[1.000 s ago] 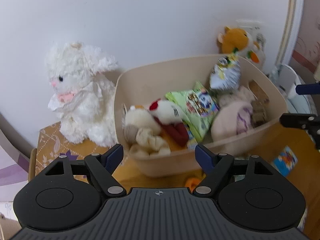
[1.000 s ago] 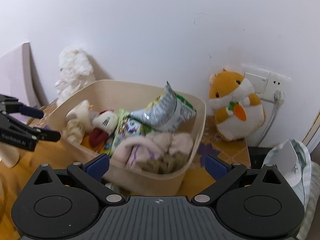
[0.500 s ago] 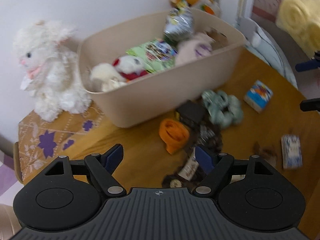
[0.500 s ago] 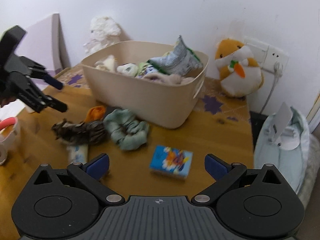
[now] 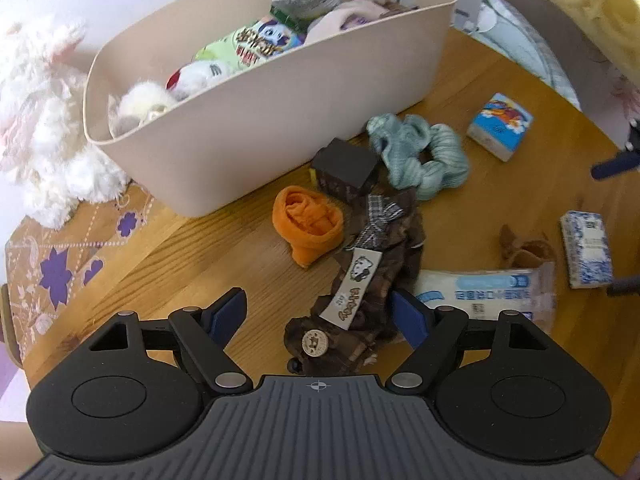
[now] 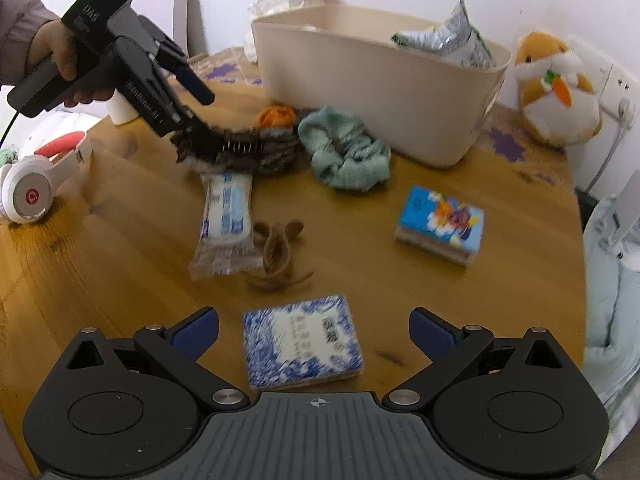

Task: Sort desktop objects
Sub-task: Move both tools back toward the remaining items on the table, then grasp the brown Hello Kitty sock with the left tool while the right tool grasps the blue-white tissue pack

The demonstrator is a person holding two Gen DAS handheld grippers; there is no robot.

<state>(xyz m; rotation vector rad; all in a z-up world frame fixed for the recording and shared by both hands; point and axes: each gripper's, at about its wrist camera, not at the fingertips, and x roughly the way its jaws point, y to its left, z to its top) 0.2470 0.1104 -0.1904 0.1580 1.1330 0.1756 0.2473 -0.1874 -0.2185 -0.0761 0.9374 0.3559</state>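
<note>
Left gripper (image 5: 319, 312): jaws spread wide, angled down toward the desk (image 5: 208, 248), blue fingertips (image 5: 226, 312) low over it. Held pistol-style by a hand (image 6: 60, 54) in a grey sleeve (image 6: 20, 24), as seen from the right wrist view. Right gripper (image 6: 314, 330): jaws likewise wide apart, low and roughly level over the desk, nothing clamped.

You can see a white plush rabbit (image 5: 44, 128) behind the bin, an orange hamster plush (image 6: 556, 88) by the wall socket (image 6: 618, 90), and headphones (image 6: 38, 178).
</note>
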